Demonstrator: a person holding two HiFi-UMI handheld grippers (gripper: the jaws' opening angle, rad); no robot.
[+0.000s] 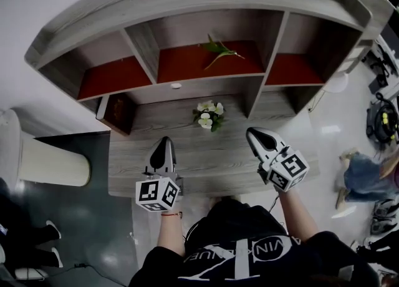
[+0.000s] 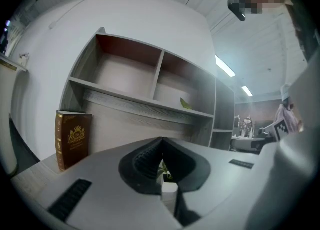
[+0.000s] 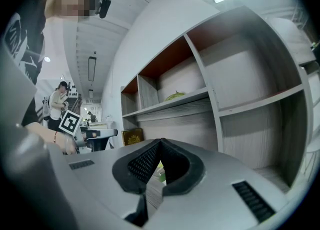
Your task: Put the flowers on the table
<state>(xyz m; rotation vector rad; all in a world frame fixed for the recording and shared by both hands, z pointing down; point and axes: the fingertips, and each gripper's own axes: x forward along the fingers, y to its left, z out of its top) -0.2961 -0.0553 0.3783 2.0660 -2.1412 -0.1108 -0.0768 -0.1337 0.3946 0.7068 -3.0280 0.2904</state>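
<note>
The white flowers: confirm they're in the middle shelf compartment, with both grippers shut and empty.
Wrong. The head view shows the white flowers on the tabletop; only a green sprig lies in the middle compartment. The left gripper and right gripper are shut and empty.

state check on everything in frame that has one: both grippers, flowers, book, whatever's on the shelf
left gripper: shut, empty.
right gripper: shut, empty.
flowers: sitting on the desk, ungripped, ahead of both grippers.
green sprig: lying in the middle shelf compartment.
book: closed, standing upright at the desk's left end.
</note>
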